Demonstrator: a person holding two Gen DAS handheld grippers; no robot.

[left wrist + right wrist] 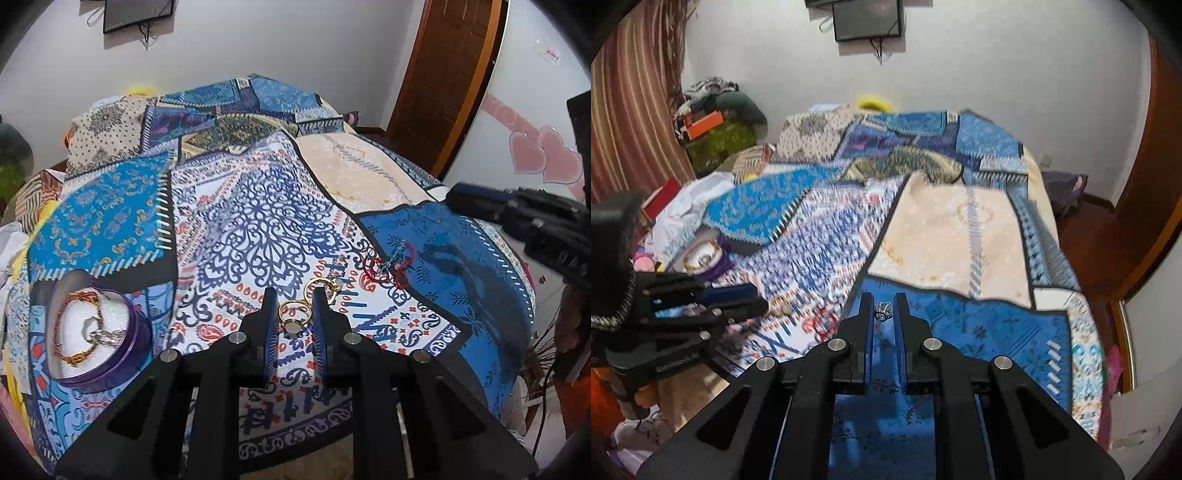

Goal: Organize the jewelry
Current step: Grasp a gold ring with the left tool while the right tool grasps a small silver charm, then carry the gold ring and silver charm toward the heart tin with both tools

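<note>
The left tongs (294, 310) stand partly spread, low over the patterned bedspread (258, 206), with a gold ring (293, 314) lying in the gap between the two blue-padded fingers (269, 325); whether either pad touches it cannot be told. A second gold ring (320, 287) lies just beyond, partly behind the right-hand finger tip. That makes two gold rings. To their right on the bed sits one red cord bracelet (388, 267) with a small blue charm.

The right tongs (883, 308) are narrowed to a slim gap and pinch one small silver piece (882, 312), too small and tangled to name more closely, held between the finger tips above the blue patch of the bedspread.

At the left of the bed stands one purple heart-shaped box (136, 332), open, its white lining carrying one red-and-gold braided bracelet (79, 325) and one silver chain piece (101, 334).
</note>
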